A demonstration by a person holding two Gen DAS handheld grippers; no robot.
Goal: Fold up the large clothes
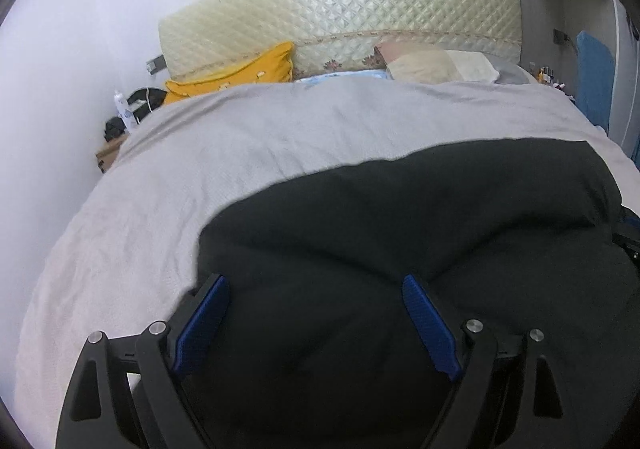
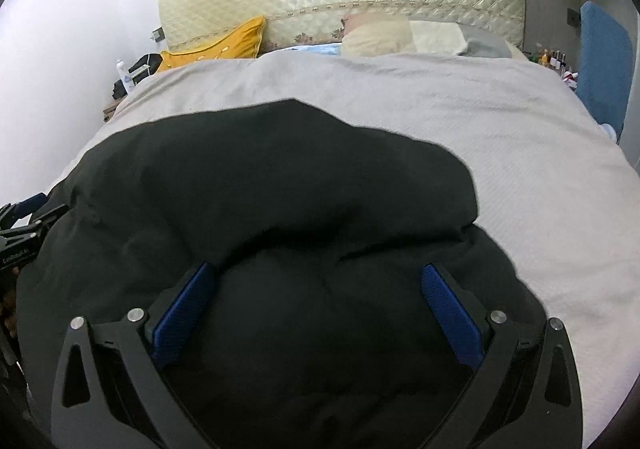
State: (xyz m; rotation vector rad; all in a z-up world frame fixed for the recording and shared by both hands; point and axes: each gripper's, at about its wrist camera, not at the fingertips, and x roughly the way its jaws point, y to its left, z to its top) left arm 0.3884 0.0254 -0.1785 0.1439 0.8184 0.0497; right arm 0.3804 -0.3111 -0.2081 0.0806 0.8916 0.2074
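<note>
A large black garment (image 1: 400,233) lies bunched on a bed with a light grey cover (image 1: 248,145). It also shows in the right wrist view (image 2: 256,185). My left gripper (image 1: 316,285) is open, its blue pads (image 1: 204,325) spread wide just above the garment's near left part. My right gripper (image 2: 318,273) is open too, its blue pads (image 2: 452,317) spread over the garment's near right part. Neither holds cloth. The left gripper's edge shows at the far left of the right wrist view (image 2: 24,221).
A quilted cream headboard (image 1: 340,13) stands at the far end, with a yellow pillow (image 1: 240,73) and beige pillows (image 1: 436,65) below it. A cluttered nightstand (image 1: 124,117) is at the far left. A blue item (image 2: 604,65) stands at the right.
</note>
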